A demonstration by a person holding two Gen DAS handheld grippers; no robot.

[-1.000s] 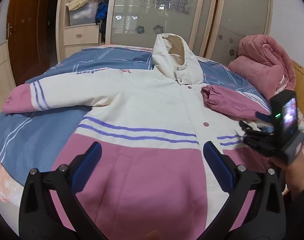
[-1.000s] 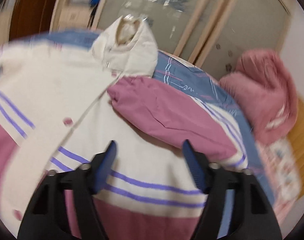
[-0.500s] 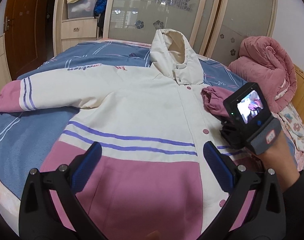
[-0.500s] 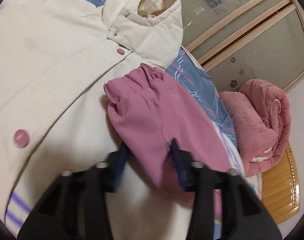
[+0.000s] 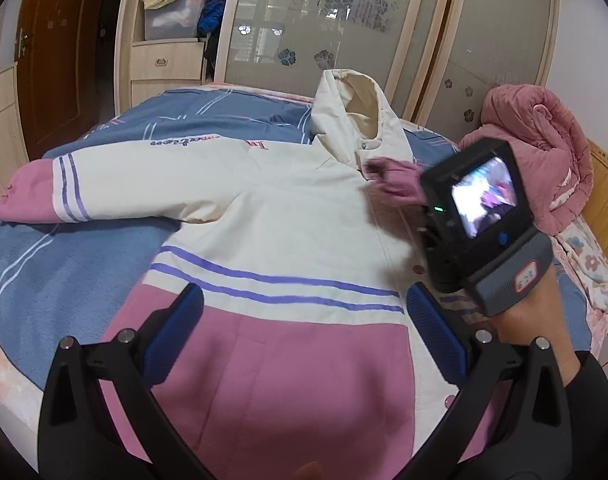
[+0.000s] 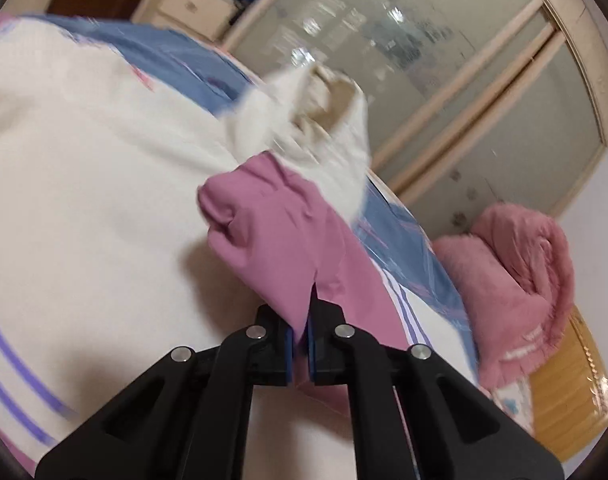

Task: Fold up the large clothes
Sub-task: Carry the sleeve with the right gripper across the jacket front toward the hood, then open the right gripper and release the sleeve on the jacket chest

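Observation:
A large cream and pink hooded jacket point(image 5: 287, 216) with purple stripes lies front up on the bed, hood point(image 5: 360, 120) toward the wardrobe. Its left sleeve point(image 5: 83, 188) lies stretched out to the left. My left gripper point(image 5: 304, 332) is open and empty above the pink hem. My right gripper point(image 6: 299, 340) is shut on the pink cuff of the right sleeve point(image 6: 271, 240) and holds it lifted over the jacket's chest; the same cuff point(image 5: 396, 180) shows in the left wrist view beside the right gripper's body point(image 5: 484, 216).
The bed has a blue striped cover point(image 5: 63, 264). A rolled pink quilt point(image 5: 544, 148) lies at the right by a wooden headboard point(image 6: 564, 380). A wardrobe with glass doors point(image 5: 324, 20) and shelves of clothes stands behind the bed.
My right gripper closed on the pink cuff of the right sleeve and lifted it up and toward the collar. My left gripper stayed open over the hem.

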